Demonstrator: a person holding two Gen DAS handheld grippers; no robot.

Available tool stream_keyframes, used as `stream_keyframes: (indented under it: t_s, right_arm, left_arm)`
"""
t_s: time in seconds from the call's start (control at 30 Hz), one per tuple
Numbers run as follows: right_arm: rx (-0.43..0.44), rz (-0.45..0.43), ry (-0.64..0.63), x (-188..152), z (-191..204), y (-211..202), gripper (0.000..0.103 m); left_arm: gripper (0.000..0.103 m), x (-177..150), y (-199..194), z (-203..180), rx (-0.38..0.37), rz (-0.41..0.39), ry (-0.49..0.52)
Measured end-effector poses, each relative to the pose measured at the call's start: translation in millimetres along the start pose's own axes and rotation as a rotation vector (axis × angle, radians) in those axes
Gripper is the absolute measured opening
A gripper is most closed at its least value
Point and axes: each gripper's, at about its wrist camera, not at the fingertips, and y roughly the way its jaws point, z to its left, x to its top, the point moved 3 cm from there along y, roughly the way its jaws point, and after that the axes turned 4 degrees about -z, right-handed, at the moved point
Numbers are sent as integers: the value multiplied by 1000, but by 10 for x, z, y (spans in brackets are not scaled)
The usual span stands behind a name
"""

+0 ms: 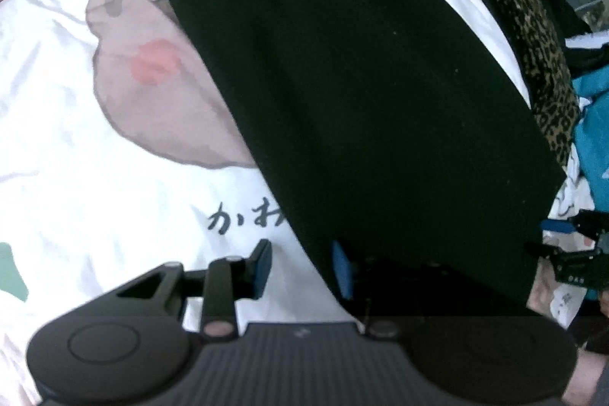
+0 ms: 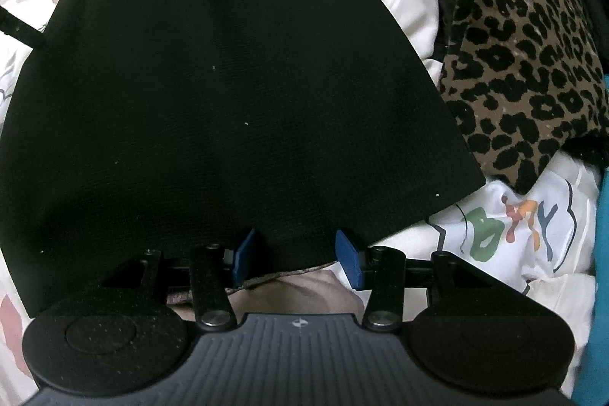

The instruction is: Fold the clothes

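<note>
- Left wrist view: the black garment lies long and flat across the white printed bedsheet, running from about 11 o'clock down to 5 o'clock, with what looks like a gathered waistband at the far end.
- The left gripper has its jaws apart. One blue pad sits over bare sheet, the other right at the garment's near left edge. My guess is it's lined up to straddle that edge, but nothing's pinched.
- Right wrist view: the right gripper is also spread wide, and the near hem of the garment dips into the gap between the pads. They don't look closed on the cloth.
- With both grippers at the near hem, one per corner, it looks set up for lifting that end over. It could just as well be a hem that was only now laid down, so I can't say which.
- A leopard-print piece sits at 2 o'clock just beside the garment, with something teal past it at 3 o'clock.
- No baskets or bins in view, everything's loose on the bed.
</note>
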Motion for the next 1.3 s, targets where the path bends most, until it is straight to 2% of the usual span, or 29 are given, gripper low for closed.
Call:
stream_keyframes:
  t_s: [0.2, 0.4, 0.5, 0.67, 0.8, 0.87, 0.97, 1.2, 1.3]
  right_arm:
    - [-7, 1, 18, 45, 22, -107, 53]
    - [19, -82, 33, 80, 67, -349, 53]
    - [64, -144, 54, 346, -59, -481, 53]
    - [133, -237, 20, 444, 139, -652, 53]
    - [177, -260, -58, 575, 350, -728, 53]
    - [221, -253, -73, 659, 410, -757, 53]
    - [231, -243, -100, 741, 538, -763, 53]
    - [344, -209, -272, 780, 1253, -603, 53]
    - [378, -207, -292, 764, 1547, -492, 53]
  left_arm:
    - [37, 76, -21, 26, -15, 8, -49]
    - [37, 158, -75, -53, -49, -24, -69]
    - [37, 106, -54, -95, -52, -6, -45]
    - [37, 44, -39, -121, -17, 18, 32]
    - [36, -55, -134, -115, 38, 4, 66]
    - [36, -103, -200, -183, 0, 2, 88]
    - [37, -151, -256, -224, -30, -11, 100]
    - [34, -412, -80, -116, -82, -7, -35]
    - [34, -422, -29, -62, -116, -11, -96]
